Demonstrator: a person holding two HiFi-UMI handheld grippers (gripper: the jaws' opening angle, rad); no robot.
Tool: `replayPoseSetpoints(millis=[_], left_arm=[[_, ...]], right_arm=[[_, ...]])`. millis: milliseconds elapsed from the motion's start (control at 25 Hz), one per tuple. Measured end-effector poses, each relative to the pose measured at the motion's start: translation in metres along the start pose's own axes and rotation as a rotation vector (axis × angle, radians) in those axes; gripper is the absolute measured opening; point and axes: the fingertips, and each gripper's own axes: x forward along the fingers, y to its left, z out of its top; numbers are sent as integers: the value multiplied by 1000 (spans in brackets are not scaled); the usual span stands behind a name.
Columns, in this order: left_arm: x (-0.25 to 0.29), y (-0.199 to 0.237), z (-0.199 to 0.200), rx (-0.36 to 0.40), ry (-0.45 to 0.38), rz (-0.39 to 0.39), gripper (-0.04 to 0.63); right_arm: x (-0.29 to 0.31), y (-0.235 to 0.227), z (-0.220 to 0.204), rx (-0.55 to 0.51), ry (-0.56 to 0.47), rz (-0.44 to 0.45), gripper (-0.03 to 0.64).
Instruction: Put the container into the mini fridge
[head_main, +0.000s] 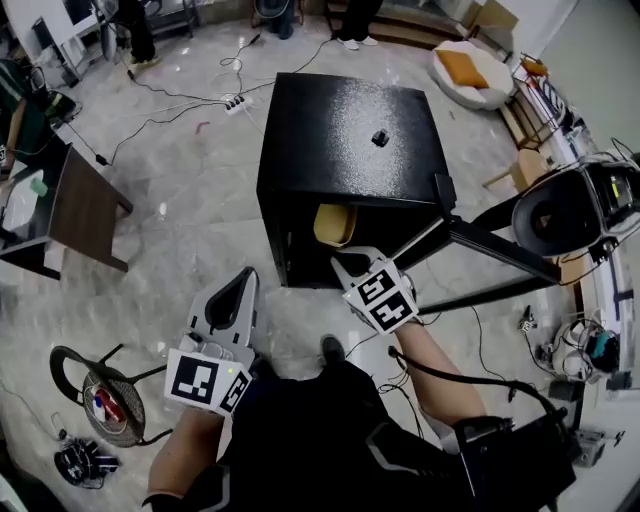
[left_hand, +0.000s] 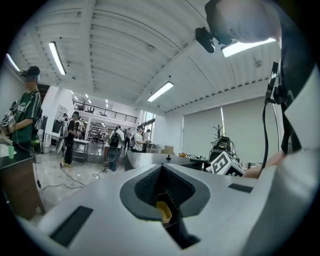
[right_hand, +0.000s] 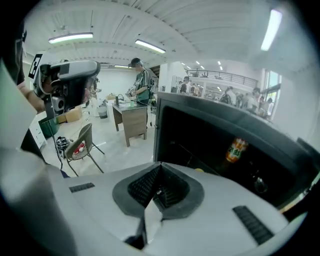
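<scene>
The black mini fridge (head_main: 340, 130) stands in the middle of the floor, its door (head_main: 500, 255) swung open to the right. A yellow container (head_main: 335, 224) sits inside, at the front of the opening. My right gripper (head_main: 345, 262) hovers just in front of and above that opening. It is shut with nothing between its pads (right_hand: 159, 192). In the right gripper view the dark fridge interior (right_hand: 210, 145) holds an orange-labelled can (right_hand: 236, 149). My left gripper (head_main: 240, 282) is further left, beside the fridge front, pointing level with jaws together (left_hand: 161, 167).
A chair (head_main: 105, 400) with items on its seat stands at lower left, and a brown desk (head_main: 80, 210) at left. A tripod-mounted camera (head_main: 560, 210) and cables crowd the right. A power strip (head_main: 238, 102) lies behind the fridge. People stand in the background.
</scene>
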Motion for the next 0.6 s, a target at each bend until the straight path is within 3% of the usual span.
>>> replayPoseSetpoints(millis=[360, 600], left_arm=[[6, 10, 13, -15, 21, -69, 9], [18, 6, 22, -36, 15, -90, 9]], right_arm=[[-58, 5, 54, 24, -122, -104, 17], [-105, 2, 79, 76, -263, -156, 17]])
